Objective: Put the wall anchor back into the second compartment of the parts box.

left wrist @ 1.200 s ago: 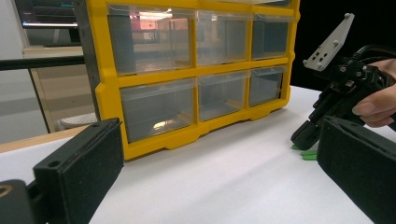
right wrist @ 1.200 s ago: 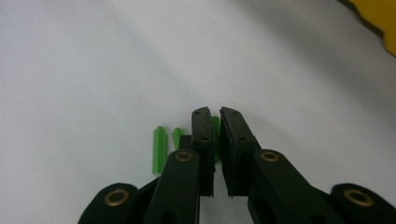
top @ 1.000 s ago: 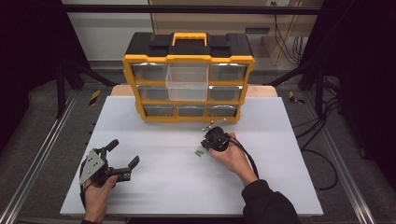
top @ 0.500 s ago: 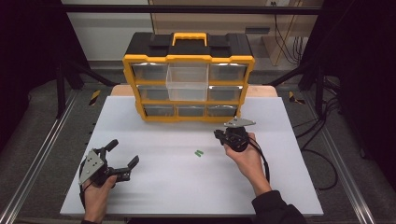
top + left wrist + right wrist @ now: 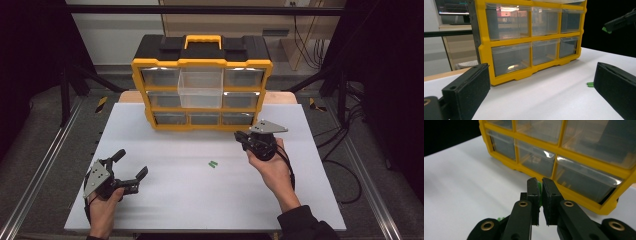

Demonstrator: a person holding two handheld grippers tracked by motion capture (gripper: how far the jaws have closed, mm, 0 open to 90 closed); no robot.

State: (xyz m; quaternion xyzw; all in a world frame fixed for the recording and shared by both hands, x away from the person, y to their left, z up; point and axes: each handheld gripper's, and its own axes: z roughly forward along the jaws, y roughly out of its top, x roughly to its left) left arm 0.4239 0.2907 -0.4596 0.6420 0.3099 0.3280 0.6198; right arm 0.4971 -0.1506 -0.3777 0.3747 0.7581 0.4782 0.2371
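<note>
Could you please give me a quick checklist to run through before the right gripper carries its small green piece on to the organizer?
1. Right gripper shut on small green piece: ok.
2. Second green piece lying on the table, apart from both grippers: ok.
3. Middle drawer of the yellow organizer pulled out: ok.
4. Left gripper open, out of the path: ok.
5. Drawer contents: cannot tell.

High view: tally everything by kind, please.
Organiser: 1
Drawers: 9
Left claw and right claw: 2
Loose green pieces: 2, as far as I can tell
Held green piece: 1
Total: 15
</note>
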